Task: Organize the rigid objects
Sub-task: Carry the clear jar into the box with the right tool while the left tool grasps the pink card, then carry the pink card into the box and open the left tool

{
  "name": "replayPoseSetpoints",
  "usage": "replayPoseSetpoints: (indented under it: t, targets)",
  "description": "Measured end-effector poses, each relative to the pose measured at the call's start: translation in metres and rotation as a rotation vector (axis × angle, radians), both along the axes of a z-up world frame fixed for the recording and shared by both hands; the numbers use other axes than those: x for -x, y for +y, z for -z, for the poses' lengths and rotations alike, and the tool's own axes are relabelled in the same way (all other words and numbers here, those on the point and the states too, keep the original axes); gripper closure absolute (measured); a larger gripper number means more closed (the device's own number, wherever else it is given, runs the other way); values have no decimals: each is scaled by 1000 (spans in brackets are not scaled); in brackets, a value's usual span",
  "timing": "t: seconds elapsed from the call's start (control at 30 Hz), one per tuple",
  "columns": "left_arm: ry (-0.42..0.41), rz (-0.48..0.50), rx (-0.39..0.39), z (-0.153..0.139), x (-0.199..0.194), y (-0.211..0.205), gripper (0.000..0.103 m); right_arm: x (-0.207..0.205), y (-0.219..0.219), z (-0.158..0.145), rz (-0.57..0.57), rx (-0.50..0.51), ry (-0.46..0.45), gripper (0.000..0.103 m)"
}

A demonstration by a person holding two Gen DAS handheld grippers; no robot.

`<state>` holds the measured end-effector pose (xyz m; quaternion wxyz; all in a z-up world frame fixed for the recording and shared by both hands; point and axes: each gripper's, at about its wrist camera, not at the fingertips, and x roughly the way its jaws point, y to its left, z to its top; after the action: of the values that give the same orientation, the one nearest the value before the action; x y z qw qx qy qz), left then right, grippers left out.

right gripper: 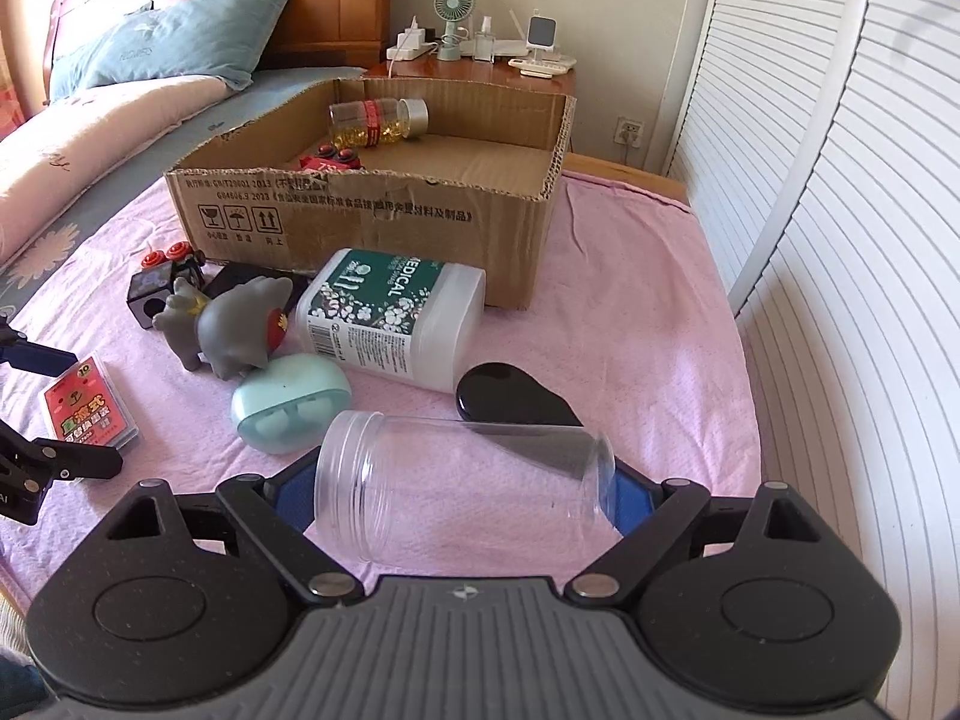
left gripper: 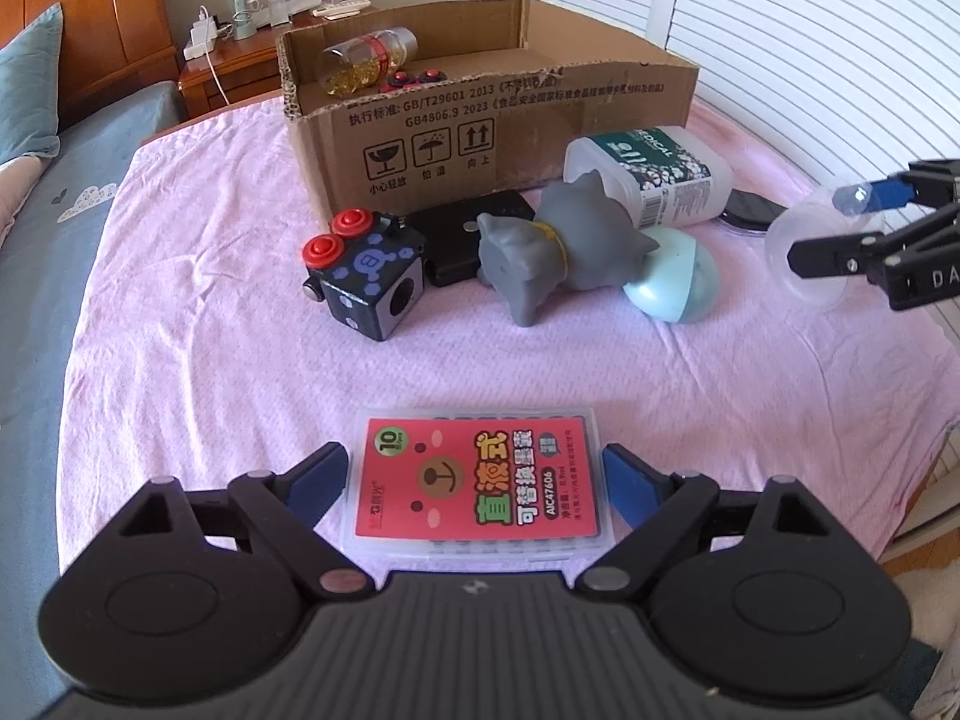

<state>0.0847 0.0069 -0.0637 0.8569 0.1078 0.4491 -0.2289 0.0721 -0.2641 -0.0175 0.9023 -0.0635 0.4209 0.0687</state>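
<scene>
My left gripper (left gripper: 477, 474) is open, its fingers either side of a flat clear case with a red label (left gripper: 477, 483) lying on the pink cloth; the case also shows in the right wrist view (right gripper: 90, 411). My right gripper (right gripper: 465, 495) is shut on a clear plastic jar (right gripper: 462, 486), held on its side; the jar also shows in the left wrist view (left gripper: 822, 252). The cardboard box (left gripper: 480, 150) stands at the back and holds a pill bottle (right gripper: 378, 119) and a red item (right gripper: 333, 161).
On the cloth lie a black cube with red buttons (left gripper: 366, 276), a black case (left gripper: 468, 234), a grey toy figure (left gripper: 558, 246), a mint earbud case (right gripper: 291, 411), a white MEDICAL bottle (right gripper: 390, 315) and a black oval object (right gripper: 516, 399). A louvred door stands on the right.
</scene>
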Motion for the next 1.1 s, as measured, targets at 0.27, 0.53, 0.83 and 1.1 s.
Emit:
replayPoseSetpoints:
  t: [0.27, 0.53, 0.83, 1.1]
  targets:
    - [-12, 21, 5, -15, 1, 11, 13, -17, 8, -40, -78, 13, -79, 9]
    - [-39, 3, 18, -28, -3, 22, 13, -77, 22, -73, -106, -12, -153, 9]
    - [-53, -12, 21, -34, -6, 29, 13, -151, 38, -65, -45, -11, -134, 3]
    - [-61, -21, 23, -42, -9, 30, 13, -133, 33, -53, -33, -75, -88, 0]
